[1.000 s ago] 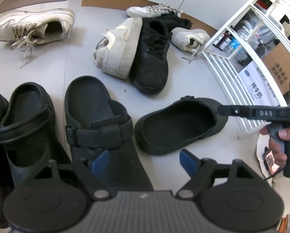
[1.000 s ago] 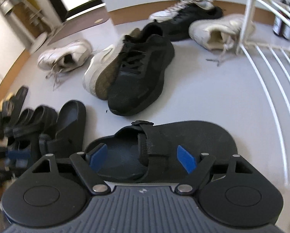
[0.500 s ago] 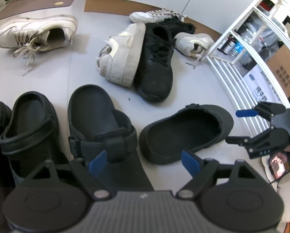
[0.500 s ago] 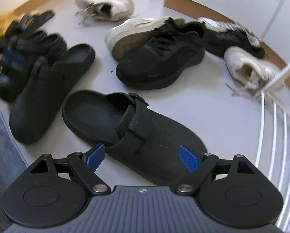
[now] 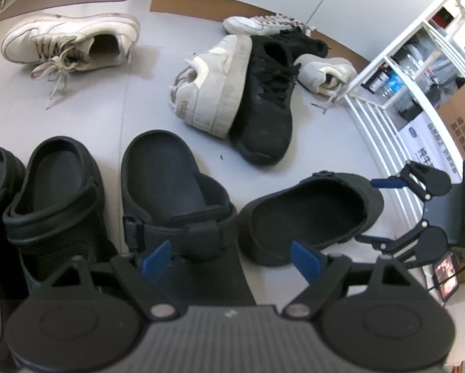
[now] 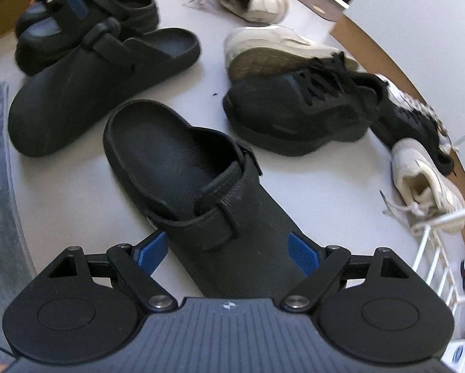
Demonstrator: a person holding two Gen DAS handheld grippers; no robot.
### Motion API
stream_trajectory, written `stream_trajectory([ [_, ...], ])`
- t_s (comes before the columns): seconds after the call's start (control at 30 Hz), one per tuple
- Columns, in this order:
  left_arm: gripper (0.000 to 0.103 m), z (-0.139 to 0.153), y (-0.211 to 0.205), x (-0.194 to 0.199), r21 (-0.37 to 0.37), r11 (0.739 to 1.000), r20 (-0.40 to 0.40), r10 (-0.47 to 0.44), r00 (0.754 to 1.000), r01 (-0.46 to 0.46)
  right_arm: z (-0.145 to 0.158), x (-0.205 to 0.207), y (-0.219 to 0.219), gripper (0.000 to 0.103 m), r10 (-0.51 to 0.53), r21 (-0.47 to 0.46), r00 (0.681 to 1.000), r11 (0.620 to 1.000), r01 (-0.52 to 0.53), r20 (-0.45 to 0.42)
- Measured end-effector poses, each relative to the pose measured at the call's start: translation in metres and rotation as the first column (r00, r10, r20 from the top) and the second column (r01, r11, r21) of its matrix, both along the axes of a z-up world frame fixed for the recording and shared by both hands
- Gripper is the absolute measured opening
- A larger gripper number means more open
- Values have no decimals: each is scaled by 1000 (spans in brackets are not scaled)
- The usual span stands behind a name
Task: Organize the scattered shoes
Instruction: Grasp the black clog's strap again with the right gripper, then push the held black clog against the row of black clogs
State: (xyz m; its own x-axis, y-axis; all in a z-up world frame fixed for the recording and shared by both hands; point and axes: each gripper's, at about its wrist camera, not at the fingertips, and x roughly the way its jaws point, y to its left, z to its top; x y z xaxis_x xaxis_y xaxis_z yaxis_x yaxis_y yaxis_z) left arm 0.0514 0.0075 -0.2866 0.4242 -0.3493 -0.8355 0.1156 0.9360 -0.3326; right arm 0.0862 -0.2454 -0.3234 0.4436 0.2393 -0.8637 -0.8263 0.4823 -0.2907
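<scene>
My right claw (image 6: pixel 229 253) has just been opening wider, and the stray black clog (image 6: pixel 195 186) sits between its blue pads, toe toward me, not yet pinched. My left claw (image 5: pixel 231 259) gapes empty over the lined-up clogs (image 5: pixel 173 186) just left of that stray (three abreast, job begun). Beyond the stray clog: a black sneaker (image 5: pixel 268 105) leaning against a white sneaker (image 5: pixel 212 82), more pale trainers scattered toward the wall. Plenty left.

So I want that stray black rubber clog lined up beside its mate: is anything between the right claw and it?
Nothing visible. The right claw is open, its jaws having just widened, straddling the stray black rubber clog's toe. Only bare floor separates it from the matching black clog.
</scene>
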Motion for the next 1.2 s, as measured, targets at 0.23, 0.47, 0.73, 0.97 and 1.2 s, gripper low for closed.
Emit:
stream_trajectory([
  [0.23,87,-5,5,5,-6,1000,-19,12,1000,-12,-8,-3,3,95,211,-66,977,976,-209,33],
  [0.47,87,-10,8,13,-8,1000,-33,18,999,-18,-16,6,10,103,243,-74,970,967,-242,9],
  [0.73,87,-16,10,20,-14,1000,-47,17,999,-18,-27,20,16,103,293,-66,955,953,-295,-38],
  [0.97,90,-17,10,24,-25,1000,-53,15,998,-17,-33,39,22,103,218,-59,966,972,-228,-143],
  [1.2,90,-12,9,20,-31,999,-39,6,999,-7,-30,45,29,99,73,-65,981,994,-86,-177],
])
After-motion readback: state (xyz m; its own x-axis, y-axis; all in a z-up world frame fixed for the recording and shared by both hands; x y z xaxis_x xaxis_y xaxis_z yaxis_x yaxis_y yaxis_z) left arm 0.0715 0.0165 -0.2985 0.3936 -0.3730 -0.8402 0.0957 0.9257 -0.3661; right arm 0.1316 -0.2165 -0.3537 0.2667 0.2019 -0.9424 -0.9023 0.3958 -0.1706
